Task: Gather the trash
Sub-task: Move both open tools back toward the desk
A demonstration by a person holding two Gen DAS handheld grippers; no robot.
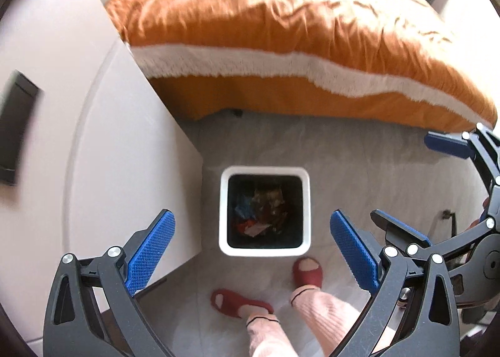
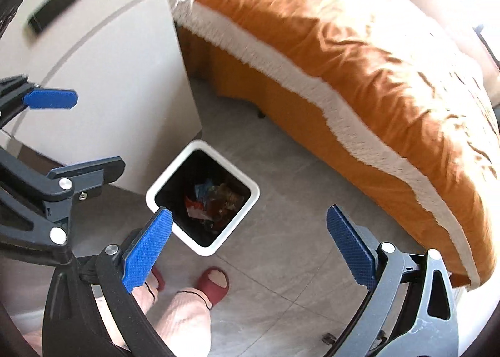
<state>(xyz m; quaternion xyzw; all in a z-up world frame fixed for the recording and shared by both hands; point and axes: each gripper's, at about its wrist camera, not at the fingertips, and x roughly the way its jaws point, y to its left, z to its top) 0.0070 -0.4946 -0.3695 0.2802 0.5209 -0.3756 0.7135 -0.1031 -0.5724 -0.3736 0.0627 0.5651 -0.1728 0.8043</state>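
Observation:
A white square trash bin (image 1: 222,210) stands on the grey tiled floor, with crumpled wrappers (image 1: 262,213) inside its dark liner. It also shows in the right wrist view (image 2: 253,193), with the wrappers (image 2: 212,200) inside. My left gripper (image 1: 253,250) is open and empty, held high above the bin. My right gripper (image 2: 250,247) is open and empty, above the floor just right of the bin. The right gripper also appears at the right edge of the left wrist view (image 1: 434,188), and the left gripper at the left edge of the right wrist view (image 2: 81,132).
A bed with an orange cover and white fringe (image 1: 297,29) fills the far side (image 2: 359,60). A white cabinet top (image 1: 109,138) stands left of the bin, with a black flat object (image 1: 15,135) on it. The person's feet in red slippers (image 1: 307,272) stand just before the bin.

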